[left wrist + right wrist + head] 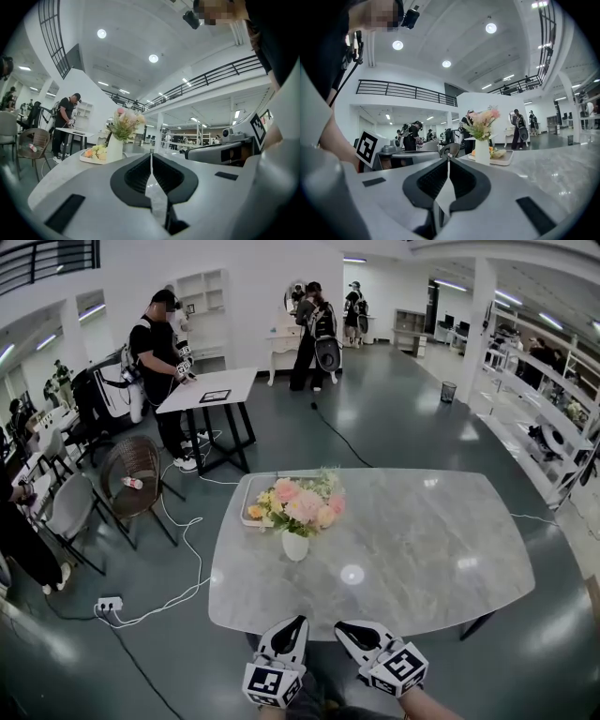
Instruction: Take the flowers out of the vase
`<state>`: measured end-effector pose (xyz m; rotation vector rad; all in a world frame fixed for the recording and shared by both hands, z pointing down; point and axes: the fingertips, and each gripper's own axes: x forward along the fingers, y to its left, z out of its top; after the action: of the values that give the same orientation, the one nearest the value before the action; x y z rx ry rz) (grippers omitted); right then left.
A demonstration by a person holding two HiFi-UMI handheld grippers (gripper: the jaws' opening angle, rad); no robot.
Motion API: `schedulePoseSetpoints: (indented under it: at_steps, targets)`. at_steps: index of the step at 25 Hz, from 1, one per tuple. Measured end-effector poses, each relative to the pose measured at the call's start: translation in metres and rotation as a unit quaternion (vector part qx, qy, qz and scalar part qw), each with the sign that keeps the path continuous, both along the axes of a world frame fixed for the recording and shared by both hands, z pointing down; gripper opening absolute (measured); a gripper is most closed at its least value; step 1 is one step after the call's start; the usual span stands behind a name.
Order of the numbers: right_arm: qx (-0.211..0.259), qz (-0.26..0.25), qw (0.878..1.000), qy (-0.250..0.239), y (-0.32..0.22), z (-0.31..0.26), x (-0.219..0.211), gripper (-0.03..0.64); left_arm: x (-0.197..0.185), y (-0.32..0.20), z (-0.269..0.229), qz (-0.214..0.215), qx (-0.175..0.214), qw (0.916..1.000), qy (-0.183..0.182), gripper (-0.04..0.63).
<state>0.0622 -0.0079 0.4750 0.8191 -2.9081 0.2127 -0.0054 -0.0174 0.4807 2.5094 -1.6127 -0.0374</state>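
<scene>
Left gripper (294, 622) and right gripper (344, 626), both mine, jaws closed on nothing, hang at the near table (422, 549) edge; well ahead of them the flowers (300, 502) stand in their white vase (294, 545), beside a tray (249, 495).

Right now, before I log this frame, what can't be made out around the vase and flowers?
Stems inside the vase: hidden by its opaque white wall, every view.
Contents of the tray: head view, flowers cover most; gripper views, too small.
Flower count: blooms overlap, too small, all views.
</scene>
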Motion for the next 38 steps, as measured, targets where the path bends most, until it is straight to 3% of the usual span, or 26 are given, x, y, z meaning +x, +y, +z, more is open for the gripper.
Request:
schedulePoseSetpoints:
  at_steps: [38]
  targets:
    - [-0.039, 0.038, 0.998, 0.019, -0.101, 0.035, -0.031, 0.026, -0.048, -0.097, 0.047, -0.007, -0.022, 0.9995, 0.021, 0.026]
